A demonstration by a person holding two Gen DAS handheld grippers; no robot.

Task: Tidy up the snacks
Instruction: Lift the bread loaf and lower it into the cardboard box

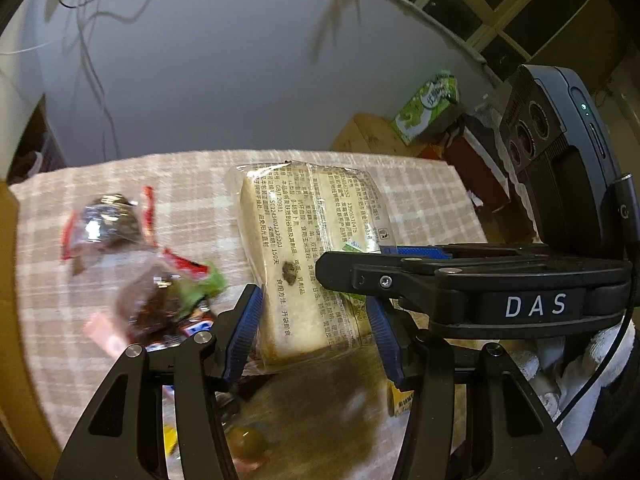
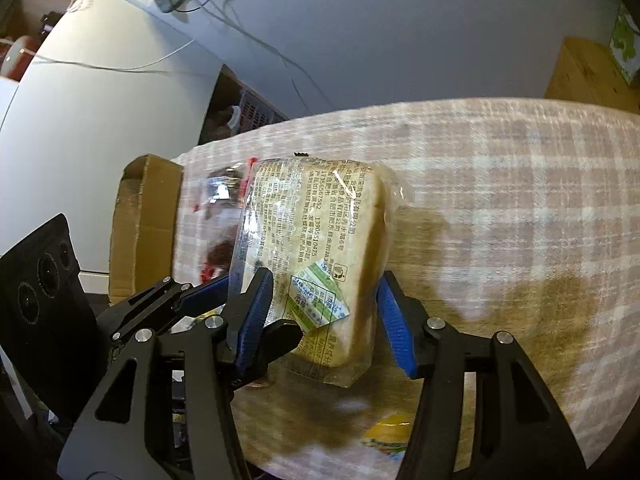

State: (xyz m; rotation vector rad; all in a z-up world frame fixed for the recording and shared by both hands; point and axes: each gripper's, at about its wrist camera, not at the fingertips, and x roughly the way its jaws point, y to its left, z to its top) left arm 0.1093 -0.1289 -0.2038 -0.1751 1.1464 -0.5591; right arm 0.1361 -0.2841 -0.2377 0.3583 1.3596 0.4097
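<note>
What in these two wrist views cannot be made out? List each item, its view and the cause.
- Clear snack bags, left wrist view: motion blur hides the contents.
- Yellow packet, right wrist view: blurred and part-hidden by the right gripper.
- Cardboard box, right wrist view: only its flap shows.
- Bread package, both views: whether the jaws press it is unclear.

Plaid tablecloth point(image 2: 500, 168), cardboard box point(image 2: 140, 224) at edge, cables point(image 1: 92, 60) behind.

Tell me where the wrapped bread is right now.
The wrapped bread sits centre in both wrist views, lifted above the checked tablecloth, between both hand-held grippers' blue pads, right of the red-wrapped snacks.
</note>
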